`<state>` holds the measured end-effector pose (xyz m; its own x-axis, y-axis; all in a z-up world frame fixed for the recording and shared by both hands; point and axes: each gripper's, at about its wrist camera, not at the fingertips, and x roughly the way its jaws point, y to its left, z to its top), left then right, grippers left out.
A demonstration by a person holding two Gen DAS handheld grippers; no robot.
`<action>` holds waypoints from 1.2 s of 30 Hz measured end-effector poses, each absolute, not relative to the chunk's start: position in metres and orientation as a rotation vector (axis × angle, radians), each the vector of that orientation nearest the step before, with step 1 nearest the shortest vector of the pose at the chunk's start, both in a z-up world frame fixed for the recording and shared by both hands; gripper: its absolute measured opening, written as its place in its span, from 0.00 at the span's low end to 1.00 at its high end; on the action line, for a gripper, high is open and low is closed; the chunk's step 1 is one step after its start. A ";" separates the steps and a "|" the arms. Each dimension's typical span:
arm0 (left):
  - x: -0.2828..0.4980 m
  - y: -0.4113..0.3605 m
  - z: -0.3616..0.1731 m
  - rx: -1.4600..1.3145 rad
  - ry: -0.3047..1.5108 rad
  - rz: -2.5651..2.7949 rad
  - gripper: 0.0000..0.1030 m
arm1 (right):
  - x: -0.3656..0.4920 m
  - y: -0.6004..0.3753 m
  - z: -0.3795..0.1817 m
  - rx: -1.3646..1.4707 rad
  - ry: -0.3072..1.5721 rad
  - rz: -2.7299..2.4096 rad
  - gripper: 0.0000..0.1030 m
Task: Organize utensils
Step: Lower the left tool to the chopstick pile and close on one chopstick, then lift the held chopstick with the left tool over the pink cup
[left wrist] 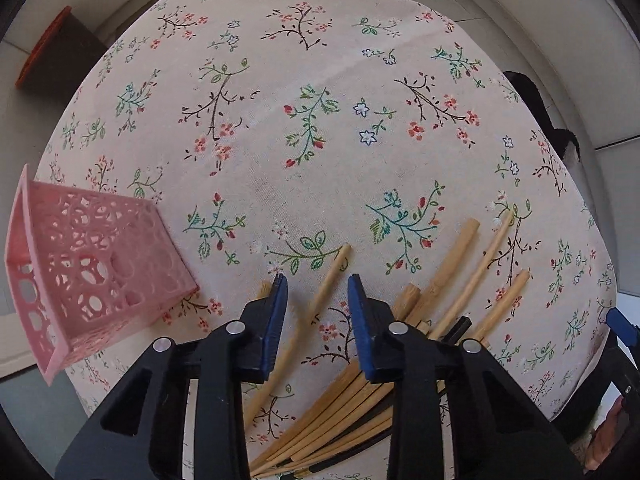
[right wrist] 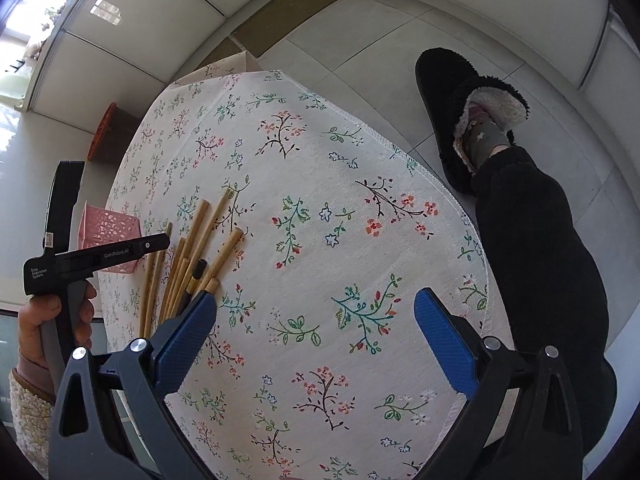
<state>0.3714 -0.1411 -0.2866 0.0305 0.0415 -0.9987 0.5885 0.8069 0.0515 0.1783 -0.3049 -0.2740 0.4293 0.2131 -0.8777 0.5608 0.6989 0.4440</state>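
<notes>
A pile of wooden chopsticks (left wrist: 448, 292) lies on the floral tablecloth (left wrist: 304, 140); it also shows in the right wrist view (right wrist: 200, 248). One single chopstick (left wrist: 320, 300) lies between the fingers of my left gripper (left wrist: 318, 284), which is open just above it, the jaws not touching it. A pink perforated basket (left wrist: 92, 264) lies tipped on its side at the left; it also shows in the right wrist view (right wrist: 110, 232). My right gripper (right wrist: 316, 308) is wide open and empty over the bare cloth, right of the pile.
The round table ends close by on all sides, over a tiled floor (right wrist: 360, 20). A brown box with an orange rim (left wrist: 48, 52) stands on the floor beyond. The person's leg and black slipper (right wrist: 468, 104) are at the right of the table.
</notes>
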 end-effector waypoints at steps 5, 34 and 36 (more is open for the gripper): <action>0.373 -0.133 -0.291 0.513 1.501 -0.510 0.23 | 0.183 -0.303 -0.276 0.838 1.153 -0.255 0.94; 0.186 0.062 -0.078 -0.038 0.837 -0.532 0.04 | 0.303 -0.238 -0.302 0.908 1.266 -0.487 0.10; 0.182 0.065 -0.073 -0.053 0.824 -0.526 0.04 | 0.289 -0.240 -0.296 0.933 1.235 -0.448 0.09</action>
